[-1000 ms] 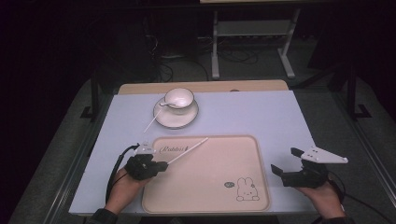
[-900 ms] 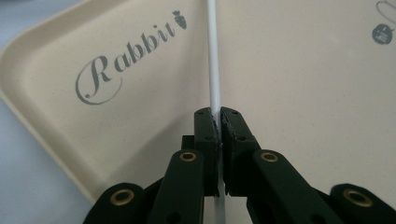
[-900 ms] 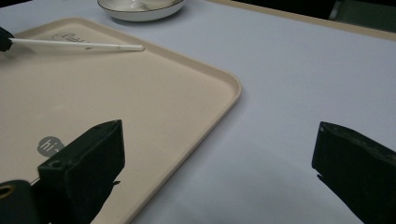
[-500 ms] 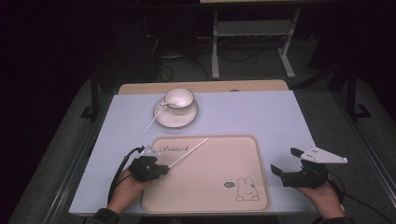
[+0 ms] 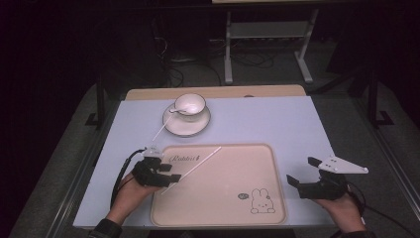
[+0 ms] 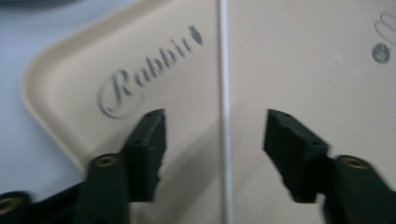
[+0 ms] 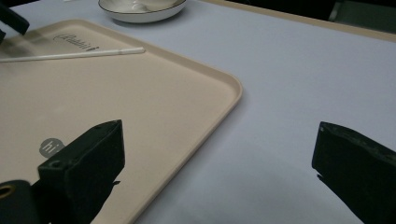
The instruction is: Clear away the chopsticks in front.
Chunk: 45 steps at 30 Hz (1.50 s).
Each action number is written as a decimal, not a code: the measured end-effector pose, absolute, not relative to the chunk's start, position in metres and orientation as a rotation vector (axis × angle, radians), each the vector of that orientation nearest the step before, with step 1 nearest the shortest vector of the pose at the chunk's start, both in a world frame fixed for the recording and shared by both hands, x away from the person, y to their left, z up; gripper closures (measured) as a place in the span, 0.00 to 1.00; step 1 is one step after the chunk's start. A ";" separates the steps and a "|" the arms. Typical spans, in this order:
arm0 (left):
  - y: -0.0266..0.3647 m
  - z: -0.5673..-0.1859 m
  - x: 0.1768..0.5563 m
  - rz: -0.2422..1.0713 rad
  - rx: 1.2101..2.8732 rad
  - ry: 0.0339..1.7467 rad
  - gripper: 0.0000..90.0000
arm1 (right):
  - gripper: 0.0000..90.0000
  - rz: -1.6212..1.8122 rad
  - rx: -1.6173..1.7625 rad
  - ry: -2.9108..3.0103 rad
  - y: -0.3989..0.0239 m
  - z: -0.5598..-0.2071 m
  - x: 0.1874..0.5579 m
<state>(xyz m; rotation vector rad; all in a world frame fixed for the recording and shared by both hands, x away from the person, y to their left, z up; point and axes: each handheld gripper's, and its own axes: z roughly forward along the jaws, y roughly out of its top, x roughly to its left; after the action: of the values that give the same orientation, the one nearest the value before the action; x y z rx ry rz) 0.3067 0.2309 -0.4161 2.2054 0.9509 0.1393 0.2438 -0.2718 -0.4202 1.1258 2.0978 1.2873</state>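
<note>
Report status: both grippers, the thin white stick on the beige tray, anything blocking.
Left gripper just opened, thin white stick loose between jaws, lying on beige tray. Right gripper open, empty. Nothing blocking.

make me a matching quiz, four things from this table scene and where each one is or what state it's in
Things:
1. white stick
2. cup
3. left gripper
4. right gripper

Places or states:
A. on the saucer
B. open, right of the tray, over the table
C. lying on the tray
D. jaws have just been opening, apart on either side of the stick

Pairs: 1-C, 2-A, 3-D, 4-B
</note>
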 end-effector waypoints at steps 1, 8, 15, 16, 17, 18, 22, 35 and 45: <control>0.231 -0.416 0.307 0.139 2.205 0.951 0.34 | 0.02 1.287 1.126 2.098 -0.272 -0.420 0.244; 0.245 -0.402 0.332 0.167 2.187 0.996 0.15 | 0.02 1.288 1.131 2.096 -0.272 -0.421 0.244; 0.251 -0.392 0.367 0.230 2.162 1.005 0.15 | 0.02 1.287 1.136 2.095 -0.273 -0.421 0.244; 0.252 -0.391 0.373 0.239 2.162 1.005 0.15 | 0.02 1.287 1.139 2.095 -0.273 -0.421 0.244; 0.252 -0.389 0.379 0.250 2.166 1.002 0.15 | 0.02 1.290 1.140 2.094 -0.273 -0.421 0.244; 0.252 -0.386 0.392 0.259 2.166 1.006 0.15 | 0.02 1.290 1.142 2.093 -0.274 -0.422 0.244; 0.251 -0.383 0.409 0.283 2.162 1.003 0.17 | 0.02 1.289 1.144 2.093 -0.274 -0.422 0.244; 0.236 -0.386 0.472 0.458 2.232 1.023 0.53 | 0.02 1.295 1.157 2.087 -0.278 -0.423 0.243; 0.227 -0.409 0.492 0.535 2.267 1.096 0.70 | 0.02 1.298 1.161 2.082 -0.281 -0.423 0.241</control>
<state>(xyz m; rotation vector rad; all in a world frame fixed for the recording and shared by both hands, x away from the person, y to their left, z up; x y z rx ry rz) 0.4917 0.2269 -0.4094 2.2666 1.0956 0.5347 0.2415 -0.2807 -0.4232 1.1610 2.0816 1.2979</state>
